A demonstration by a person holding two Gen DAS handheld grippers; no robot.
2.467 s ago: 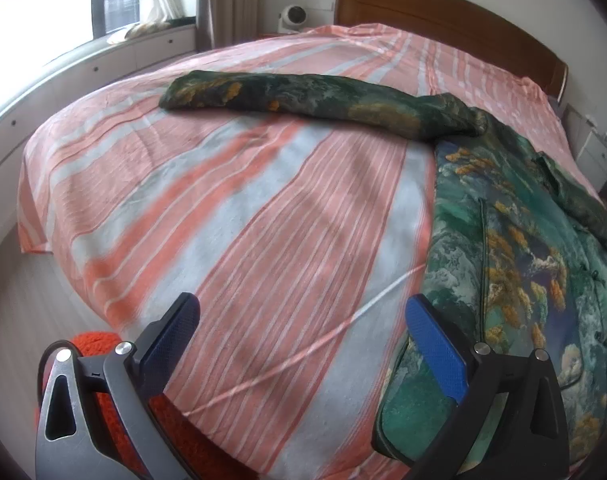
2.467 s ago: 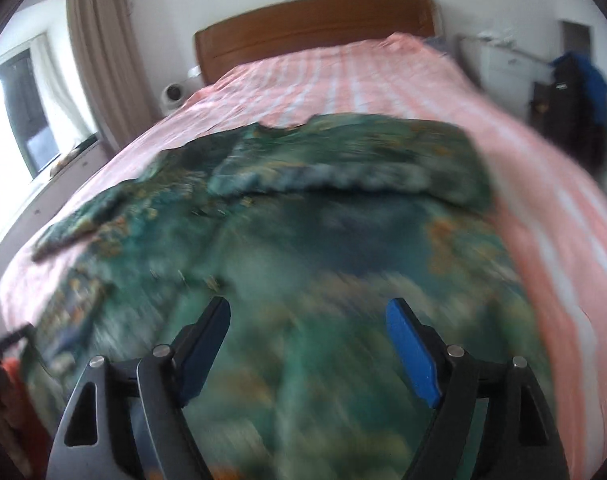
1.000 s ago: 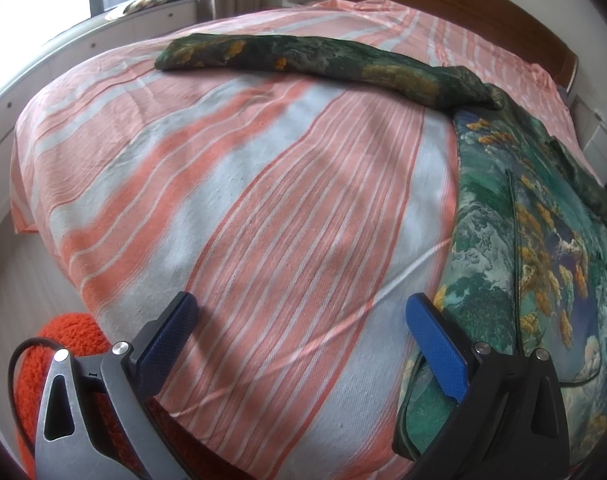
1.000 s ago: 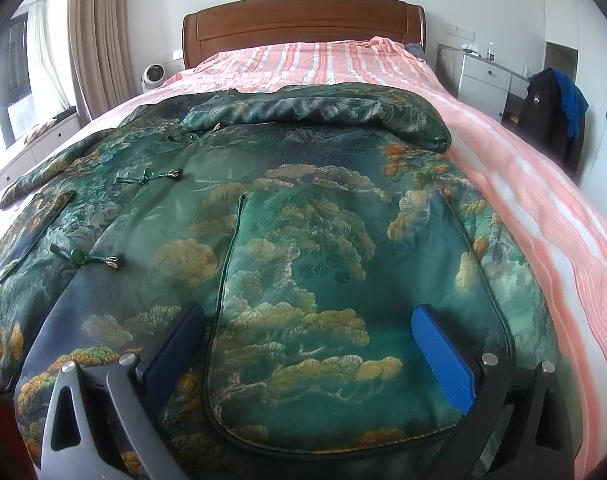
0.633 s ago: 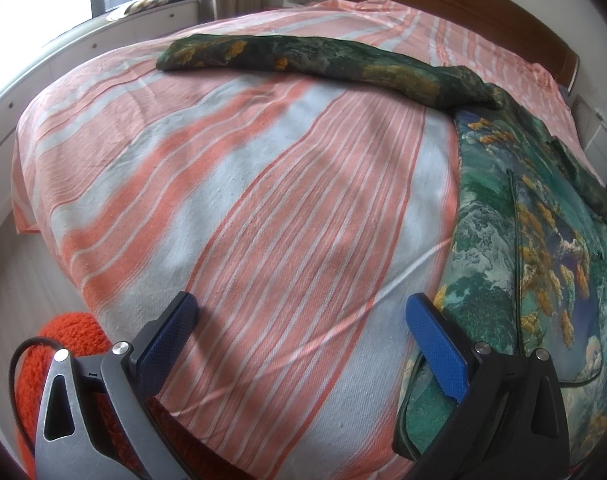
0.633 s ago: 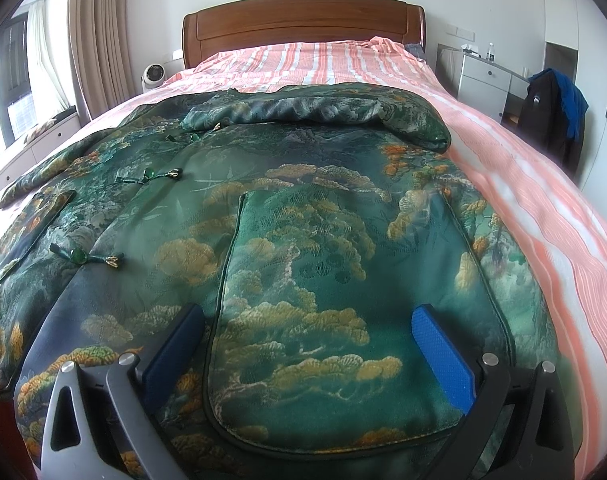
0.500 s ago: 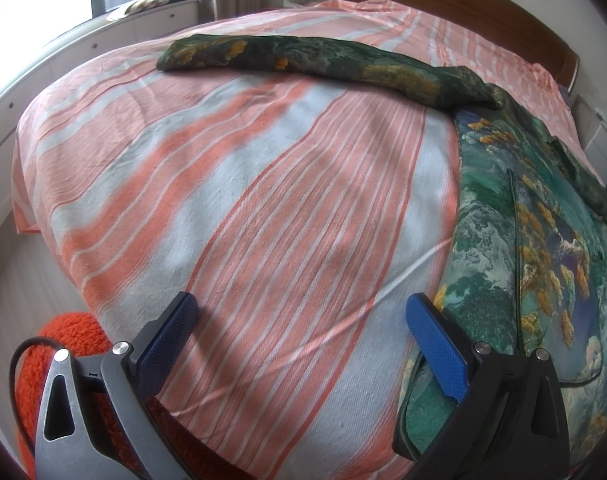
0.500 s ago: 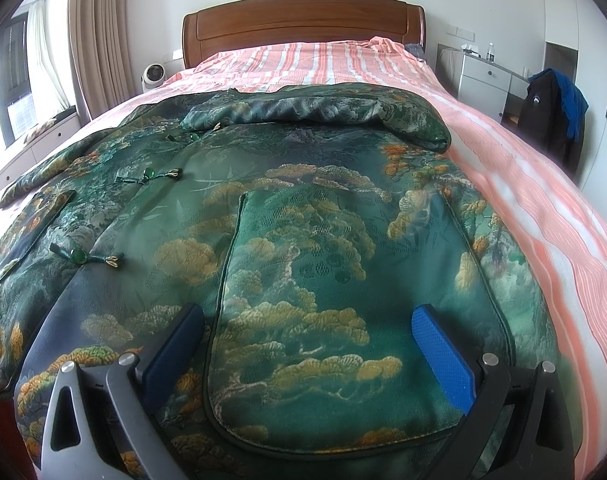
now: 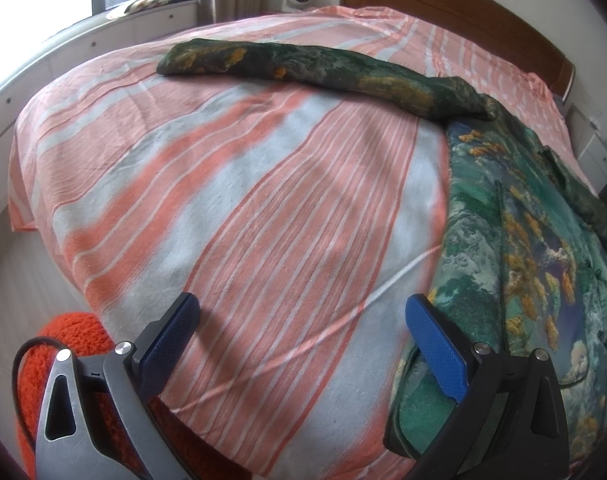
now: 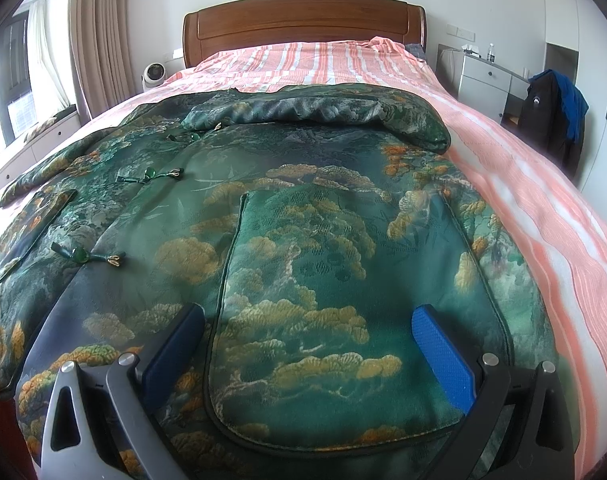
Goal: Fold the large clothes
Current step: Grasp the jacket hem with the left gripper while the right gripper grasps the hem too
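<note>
A large green brocade jacket (image 10: 303,240) with gold tree patterns and knot buttons lies spread face up on the striped bed (image 10: 543,200). Its right sleeve (image 10: 323,110) is folded across the chest. Its left sleeve (image 9: 323,64) lies stretched out over the bedspread in the left wrist view, where the jacket body (image 9: 535,240) fills the right side. My left gripper (image 9: 303,340) is open and empty above the bedspread, left of the jacket's hem. My right gripper (image 10: 307,352) is open and empty just above the hem and a front pocket (image 10: 343,300).
The pink and white striped bedspread (image 9: 243,200) covers the bed, with a wooden headboard (image 10: 303,24) at the far end. An orange fuzzy object (image 9: 75,344) sits below the left gripper. A white dresser (image 10: 483,80) and a chair with dark clothes (image 10: 555,116) stand at the right.
The right gripper has settled over the jacket's hem and holds still. The left wrist view has drawn back slightly. Both grippers stay open.
</note>
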